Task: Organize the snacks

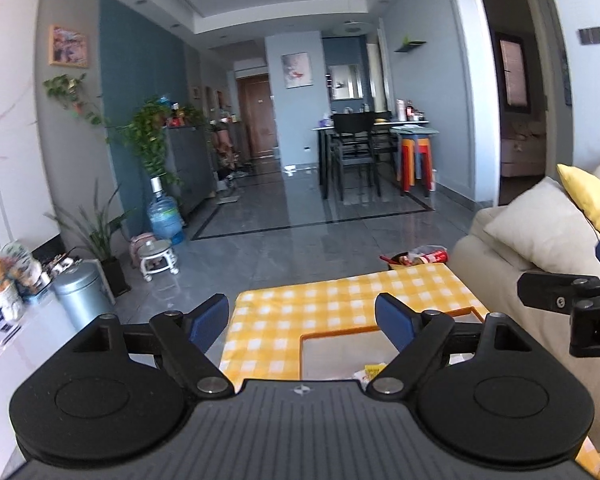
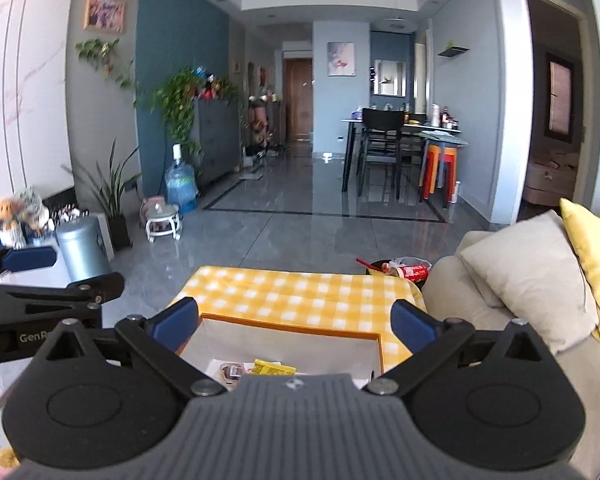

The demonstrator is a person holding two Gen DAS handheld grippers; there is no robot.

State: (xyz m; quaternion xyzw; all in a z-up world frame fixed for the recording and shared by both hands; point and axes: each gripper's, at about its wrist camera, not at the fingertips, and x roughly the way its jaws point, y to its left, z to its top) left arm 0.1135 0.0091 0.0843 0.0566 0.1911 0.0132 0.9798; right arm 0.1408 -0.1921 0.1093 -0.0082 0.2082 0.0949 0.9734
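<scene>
Though half hidden under the gripper bodies, lying low in the box [image 2: 292,325]: a yellow packet [image 2: 272,368] and a small dark-red packet [image 2: 231,372] just beside it, toward the box's left wall. Likely light, thin and crinkly, with slick film that could slip or crush under a hard pinch. Best taken by a flat edge or sealed end, across the narrow side, with gentle pressure. Print on them too small to read.

Box itself: white walls, orange rim, probably stiff card, light enough to slide if nudged. Set on the near part of the table [image 2: 300,292], toward its right edge, far rim roughly parallel to the far edge of the yellow checked cloth. Past the table's far right corner, on the floor, a bin [image 2: 408,270] with a red can among the rubbish. Just beside the table's right edge, a sofa [image 2: 480,280].

Right gripper [image 2: 296,318]: raised above the box, aimed a little below level across the far rim toward the room, blue pads spread wide, nothing between them. Left gripper [image 1: 302,312]: alongside, to the left, at the same shallow downward tilt, over the box's left rim and the cloth, pads likewise wide apart and empty. Neither touching box, packets or cloth. To reach a packet, probably a steeper downward tip and a drop inside the walls.
</scene>
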